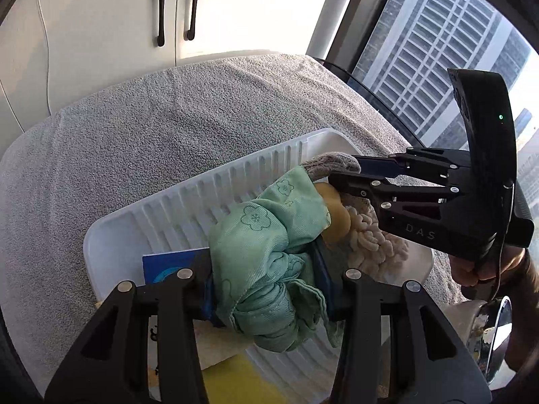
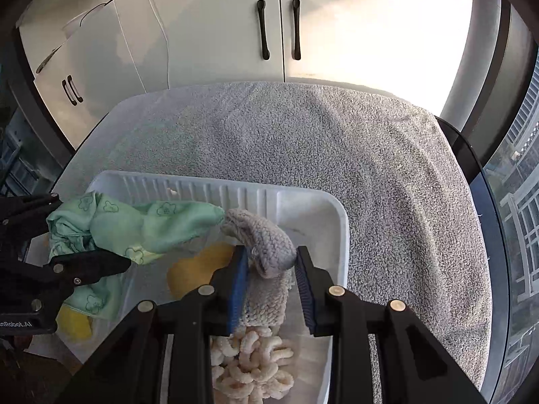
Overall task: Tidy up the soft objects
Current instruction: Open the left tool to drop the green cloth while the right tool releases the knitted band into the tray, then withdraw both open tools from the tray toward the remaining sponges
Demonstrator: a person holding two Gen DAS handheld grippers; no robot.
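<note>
Over the white ribbed plastic tray [image 1: 188, 202], the left gripper [image 1: 266, 289] clamps a crumpled mint-green flower-print cloth [image 1: 269, 249] that partly hides a yellow sponge [image 1: 337, 222] at 2 o'clock. Half-open, the right gripper [image 2: 273, 289] brackets a grey fleece cloth [image 2: 266, 242], grip uncertain.

A grey fleecy table cover [image 2: 337, 155] carries a white ribbed tray [image 2: 340, 235].

A tray [image 2: 340, 235] sits on the towel [image 2: 337, 155] covering the tabletop, toward its near edge. In the tray lie a floral cloth [image 2: 148, 225] on the left, a knit cloth [image 2: 266, 245] on the right, a rounded sponge [image 2: 198, 266] between them, and a chenille mat [image 2: 252, 370] nearest. Cabinets [image 2: 279, 30] stand beyond the far edge; a window [image 1: 434, 50] appears to run along the right edge.
</note>
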